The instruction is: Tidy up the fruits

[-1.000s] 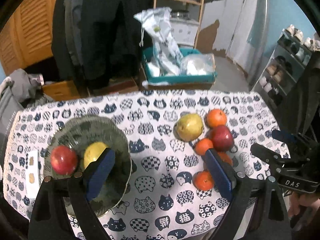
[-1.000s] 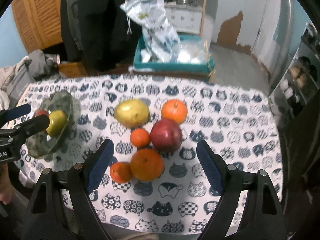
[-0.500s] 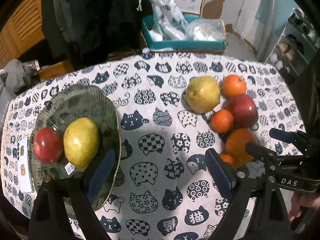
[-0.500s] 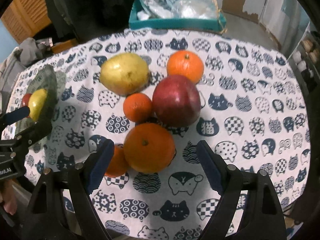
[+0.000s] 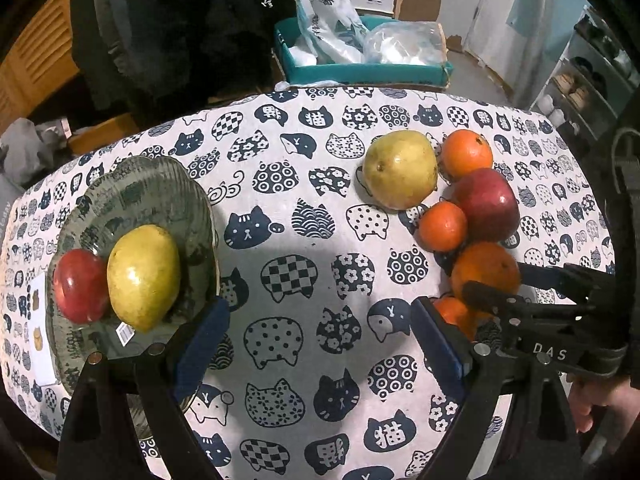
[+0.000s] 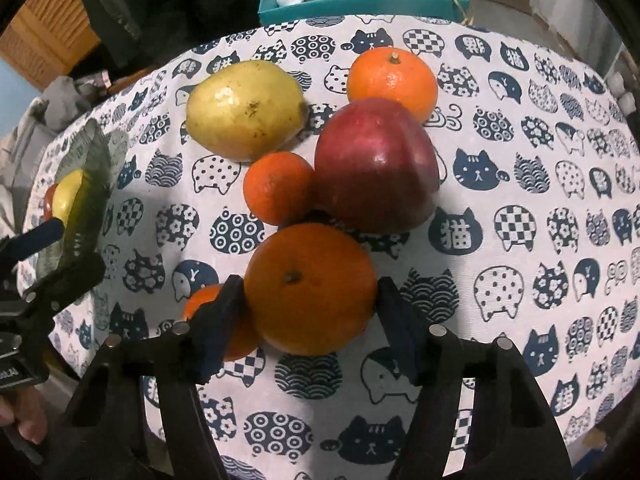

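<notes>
Nearest to me, my right gripper (image 6: 308, 308) points steeply down, its 2 fingers (image 6: 218, 316) closing on the sides of the large orange (image 6: 310, 288), pads touching the peel. The orange rests on the cat-print surface (image 6: 520, 200) at the near end of the fruit cluster, squarely between these fingers, so the right hand is the nearer one. A small mandarin (image 6: 208, 304) touches it on the left, behind the left finger. Beyond sit a red apple (image 6: 376, 168), another mandarin (image 6: 278, 188), a pear (image 6: 244, 108) and a far orange (image 6: 392, 80). My left gripper (image 5: 320, 344) hangs wide open, empty, beside the green plate (image 5: 152, 192) holding 1 pear (image 5: 144, 276) and 1 apple (image 5: 78, 284).
</notes>
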Demonstrator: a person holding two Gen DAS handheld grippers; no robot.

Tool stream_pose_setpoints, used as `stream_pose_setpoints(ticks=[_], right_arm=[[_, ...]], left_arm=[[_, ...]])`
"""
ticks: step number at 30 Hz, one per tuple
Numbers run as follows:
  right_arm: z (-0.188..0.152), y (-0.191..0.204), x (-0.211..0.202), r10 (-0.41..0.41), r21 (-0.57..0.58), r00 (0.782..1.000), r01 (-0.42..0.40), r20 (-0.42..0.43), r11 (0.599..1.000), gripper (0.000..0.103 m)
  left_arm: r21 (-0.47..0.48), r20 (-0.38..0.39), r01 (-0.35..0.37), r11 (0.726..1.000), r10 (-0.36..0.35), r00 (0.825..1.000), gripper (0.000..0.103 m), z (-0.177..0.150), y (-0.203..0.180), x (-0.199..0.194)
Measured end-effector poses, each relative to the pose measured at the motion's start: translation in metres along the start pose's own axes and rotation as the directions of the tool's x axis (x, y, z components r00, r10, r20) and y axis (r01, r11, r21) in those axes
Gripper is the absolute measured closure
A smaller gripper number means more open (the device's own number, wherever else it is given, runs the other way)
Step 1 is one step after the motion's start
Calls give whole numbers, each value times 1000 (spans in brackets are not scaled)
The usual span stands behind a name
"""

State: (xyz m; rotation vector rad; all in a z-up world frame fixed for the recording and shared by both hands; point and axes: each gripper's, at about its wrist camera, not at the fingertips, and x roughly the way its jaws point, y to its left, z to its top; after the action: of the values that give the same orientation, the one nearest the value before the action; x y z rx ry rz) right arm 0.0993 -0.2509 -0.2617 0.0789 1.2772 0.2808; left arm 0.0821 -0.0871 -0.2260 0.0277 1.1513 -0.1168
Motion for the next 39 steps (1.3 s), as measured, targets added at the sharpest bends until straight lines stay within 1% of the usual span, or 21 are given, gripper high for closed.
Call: stream_pose_setpoints(ticks=[2, 6, 9, 13, 18, 21, 22, 25, 26, 30, 34, 39], right_arm=[[-1, 0, -3, -25, -4, 1000, 25, 11, 1000, 37], [-1, -12, -13, -25, 28, 999, 24, 22, 999, 37], [-3, -20, -17, -57, 39, 998, 56, 24, 998, 37], [-4, -34, -27, -71, 65, 997, 68, 34, 996, 37], [-9, -49, -33, -121, 85, 992, 117, 39, 989, 37], [-13, -58, -25, -120, 101, 993, 118, 6, 988, 37], [-15, -60, -22, -114, 103, 993, 114, -5, 988, 35], [-16, -62, -23, -105, 99, 995, 104, 3, 990, 35], [-16, -63, -24, -103, 94, 995, 103, 2, 990, 33], [-16, -56, -13, -116, 66, 993, 118, -27, 991, 33], [-15, -58, -9, -105, 69, 994, 106, -22, 992, 33], [-14, -60, -9, -95, 80, 995, 95, -4, 992, 36]], left_arm=[[4, 1, 4, 1000, -4, 1000, 10, 0, -2, -1], [10, 3, 18, 1000, -18, 1000, 10, 1, -7, 0], [19, -7, 28, 999, -28, 1000, 10, 2, -14, 4], [27, -20, 45, 999, -45, 999, 10, 2, -24, 9], [37, -54, 100, 994, -98, 994, 10, 0, -40, 16], [44, -71, 111, 993, -108, 992, 10, -1, -50, 22], [46, -76, 112, 993, -109, 991, 10, -1, -53, 24], [51, -93, 120, 991, -115, 989, 10, -3, -61, 31], [52, -99, 124, 991, -119, 988, 10, -3, -64, 33], [61, -122, 137, 989, -129, 984, 10, -7, -73, 40], [71, -140, 143, 987, -132, 981, 10, -10, -79, 47], [85, -153, 147, 985, -133, 979, 11, -11, -83, 54]])
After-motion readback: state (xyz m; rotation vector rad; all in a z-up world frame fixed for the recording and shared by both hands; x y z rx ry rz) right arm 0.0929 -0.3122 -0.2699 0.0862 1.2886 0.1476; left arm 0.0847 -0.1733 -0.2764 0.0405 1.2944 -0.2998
